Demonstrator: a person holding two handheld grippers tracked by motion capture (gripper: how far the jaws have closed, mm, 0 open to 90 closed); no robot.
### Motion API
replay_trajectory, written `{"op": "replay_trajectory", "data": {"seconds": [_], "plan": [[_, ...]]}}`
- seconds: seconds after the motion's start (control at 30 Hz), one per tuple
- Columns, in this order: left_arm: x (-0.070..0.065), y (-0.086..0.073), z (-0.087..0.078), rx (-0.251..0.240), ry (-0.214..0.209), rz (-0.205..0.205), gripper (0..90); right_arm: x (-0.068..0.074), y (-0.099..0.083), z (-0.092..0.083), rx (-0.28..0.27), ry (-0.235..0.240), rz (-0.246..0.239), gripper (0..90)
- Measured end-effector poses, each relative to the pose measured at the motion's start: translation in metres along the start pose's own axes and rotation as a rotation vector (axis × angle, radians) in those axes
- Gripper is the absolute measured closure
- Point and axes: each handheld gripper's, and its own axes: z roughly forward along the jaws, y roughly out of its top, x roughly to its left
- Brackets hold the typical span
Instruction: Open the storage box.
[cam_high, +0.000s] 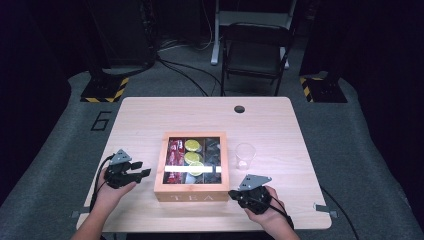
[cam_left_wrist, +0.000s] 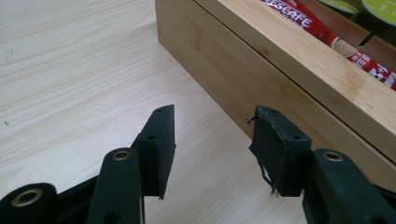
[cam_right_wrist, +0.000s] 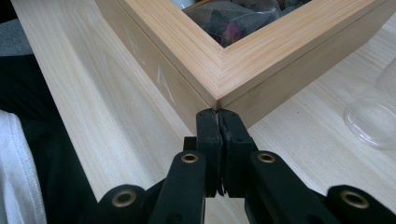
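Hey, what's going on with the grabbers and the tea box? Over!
Left gripper open, empty, beside tea box. Right gripper shut at its front corner, empty. Lid closed. Clear cup stands right of the box, apart.

Clear plastic cup (cam_high: 245, 155) on the light wooden table (cam_high: 280, 125), black folding chair (cam_high: 256, 52) behind (floor grey)

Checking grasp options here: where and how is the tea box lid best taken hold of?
Probably at the lid's front edge of the tea box, coming from the person's side. A seam under the wooden frame marks where it lifts. The right gripper, shut, sits at that corner; the left gripper stands open beside the box.
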Motion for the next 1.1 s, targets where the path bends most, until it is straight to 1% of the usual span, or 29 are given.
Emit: {"op": "replay_trajectory", "data": {"seconds": [0.17, 0.27, 0.3, 0.33, 0.37, 0.43, 0.5, 0.53, 0.57, 0.63, 0.67, 0.7, 0.73, 0.77, 0.83, 0.87, 0.97, 1.0, 1.03, 1.07, 1.1], "plan": [[-0.001, 0.0, -0.001, 0.005, -0.002, 0.001, 49.2, 0.0, 0.0, 0.0, 0.0, 0.0, 0.01, 87.7], [0.0, -0.001, -0.002, 0.007, 0.001, 0.008, 49.2, -0.001, 0.001, -0.001, -0.003, 0.006, 0.024, 88.0], [-0.001, -0.001, -0.002, 0.004, 0.006, 0.004, 49.2, -0.001, 0.002, -0.001, -0.014, 0.008, 0.03, 87.7], [-0.001, -0.001, -0.002, -0.004, 0.007, 0.002, 49.2, -0.002, 0.003, -0.001, -0.011, 0.016, 0.027, 87.5], [0.0, -0.001, -0.003, 0.005, 0.003, 0.005, 49.2, -0.002, 0.004, -0.002, -0.014, 0.016, 0.038, 87.4], [-0.001, -0.002, -0.005, 0.002, 0.002, -0.001, 49.2, -0.003, 0.006, -0.003, -0.028, 0.017, 0.031, 87.4], [-0.002, -0.003, -0.007, -0.003, 0.004, 0.002, 49.2, -0.003, 0.008, -0.005, -0.034, 0.019, 0.029, 87.1], [-0.004, -0.003, -0.008, -0.009, 0.006, -0.001, 49.2, -0.003, 0.011, -0.008, -0.054, 0.021, 0.041, 87.1], [-0.005, -0.003, -0.01, -0.009, 0.003, 0.003, 49.2, -0.003, 0.011, -0.008, -0.054, 0.021, 0.041, 87.1], [-0.007, -0.003, -0.012, -0.014, 0.005, 0.009, 49.2, -0.005, 0.015, -0.01, -0.077, 0.026, 0.046, 87.1], [-0.011, -0.003, -0.017, -0.012, 0.008, 0.017, 49.2, -0.005, 0.018, -0.013, -0.096, 0.027, 0.061, 86.8], [-0.011, -0.003, -0.017, -0.012, 0.008, 0.017, 49.2, -0.005, 0.018, -0.013, -0.096, 0.027, 0.061, 86.8], [-0.013, -0.002, -0.02, -0.015, 0.011, 0.017, 49.2, -0.006, 0.02, -0.014, -0.109, 0.029, 0.056, 86.8], [-0.016, -0.002, -0.022, -0.029, 0.011, 0.014, 49.2, -0.006, 0.022, -0.015, -0.117, 0.028, 0.063, 86.5], [-0.022, 0.001, -0.028, -0.047, 0.002, 0.023, 49.0, -0.007, 0.025, -0.016, -0.132, 0.027, 0.072, 86.5], [-0.026, 0.003, -0.031, -0.056, -0.002, 0.034, 48.8, -0.008, 0.026, -0.017, -0.138, 0.03, 0.063, 86.4], [-0.039, 0.006, -0.038, -0.069, -0.017, 0.066, 48.6, -0.009, 0.031, -0.018, -0.164, 0.023, 0.061, 86.4], [-0.047, 0.009, -0.041, -0.078, -0.029, 0.09, 48.6, -0.01, 0.032, -0.018, -0.162, 0.027, 0.064, 86.4], [-0.047, 0.009, -0.041, -0.078, -0.029, 0.09, 48.6, -0.01, 0.032, -0.018, -0.162, 0.027, 0.064, 86.4], [-0.052, 0.011, -0.044, -0.084, -0.034, 0.104, 48.6, -0.011, 0.033, -0.019, -0.164, 0.032, 0.055, 86.3], [-0.055, 0.012, -0.045, -0.089, -0.038, 0.112, 48.7, -0.011, 0.034, -0.019, -0.162, 0.03, 0.066, 86.3]]}}
